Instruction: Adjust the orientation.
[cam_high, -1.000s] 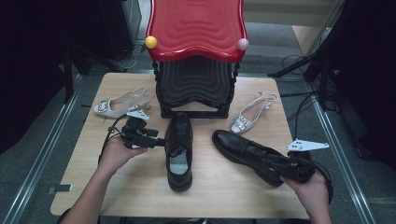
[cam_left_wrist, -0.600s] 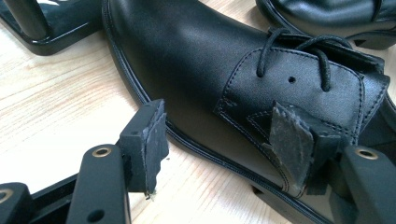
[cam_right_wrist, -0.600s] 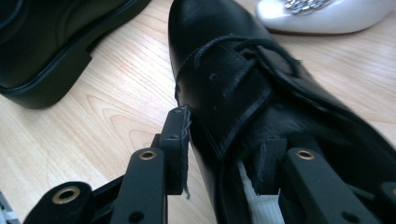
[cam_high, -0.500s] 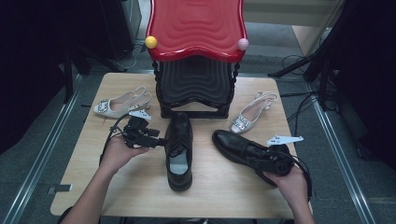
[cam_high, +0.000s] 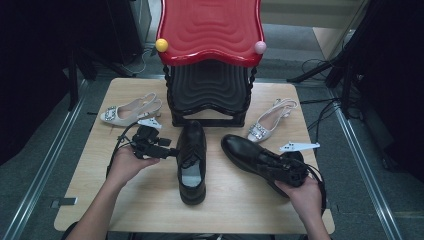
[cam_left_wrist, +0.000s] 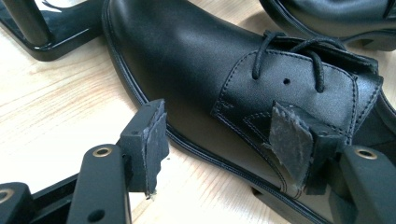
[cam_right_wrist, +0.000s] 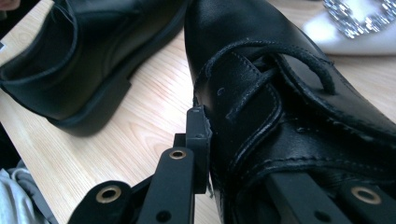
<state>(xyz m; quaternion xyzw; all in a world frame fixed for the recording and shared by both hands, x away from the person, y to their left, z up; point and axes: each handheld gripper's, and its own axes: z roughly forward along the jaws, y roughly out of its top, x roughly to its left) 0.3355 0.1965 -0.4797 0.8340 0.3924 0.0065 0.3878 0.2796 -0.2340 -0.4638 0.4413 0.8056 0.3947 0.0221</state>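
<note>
The left gripper (cam_high: 170, 151) stood open astride the side of the left black shoe (cam_high: 191, 159) without pinching it, while the right gripper (cam_high: 280, 167), just closing on the right black shoe (cam_high: 250, 157) at the laced collar, risked slipping off the soft leather.

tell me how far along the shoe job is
Done: nothing looks put away; the red and black rack shows no shoes, and both silver heels lie on the table. In hand: the right hand-held gripper has just closed on the right black shoe; the left hand-held gripper stands open against the middle black shoe. Left: probably all four shoes.
</note>
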